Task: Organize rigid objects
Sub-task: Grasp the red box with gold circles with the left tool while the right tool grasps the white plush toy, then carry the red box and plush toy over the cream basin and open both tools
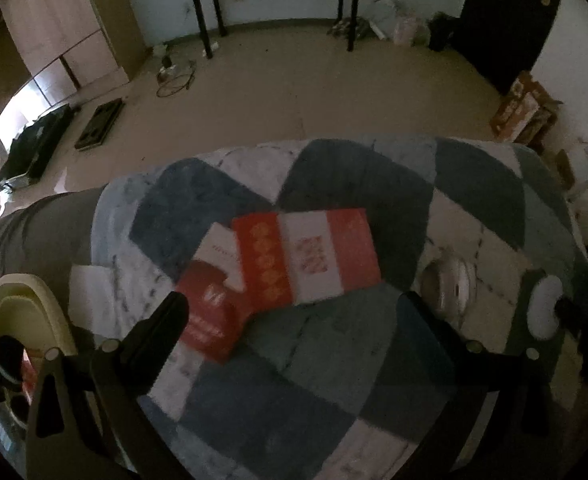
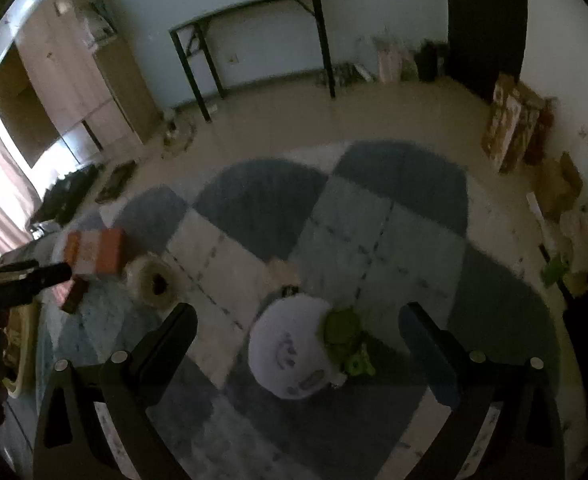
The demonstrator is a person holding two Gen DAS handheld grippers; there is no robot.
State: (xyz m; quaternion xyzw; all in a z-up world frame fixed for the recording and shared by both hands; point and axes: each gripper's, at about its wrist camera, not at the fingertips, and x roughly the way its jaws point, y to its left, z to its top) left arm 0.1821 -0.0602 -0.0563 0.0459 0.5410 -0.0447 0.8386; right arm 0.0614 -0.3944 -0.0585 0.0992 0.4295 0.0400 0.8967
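Red and white boxes (image 1: pixel 314 260) sit piled mid-rug (image 1: pixel 294 380), right under the left gripper (image 1: pixel 294 316), jaws wide and empty. Right gripper (image 2: pixel 298 328), also spread empty, hovers over the white toy (image 2: pixel 290 356). I'd drop straight down, square up, then squeeze.

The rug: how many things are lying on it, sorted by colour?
Red and white: 3, the big box, a smaller box and a white card between them.
Clear: 1, a tape roll.
White: 1, a round disc.
Green: 1, a toy beside that disc.
Total: 6 on the checked rug.
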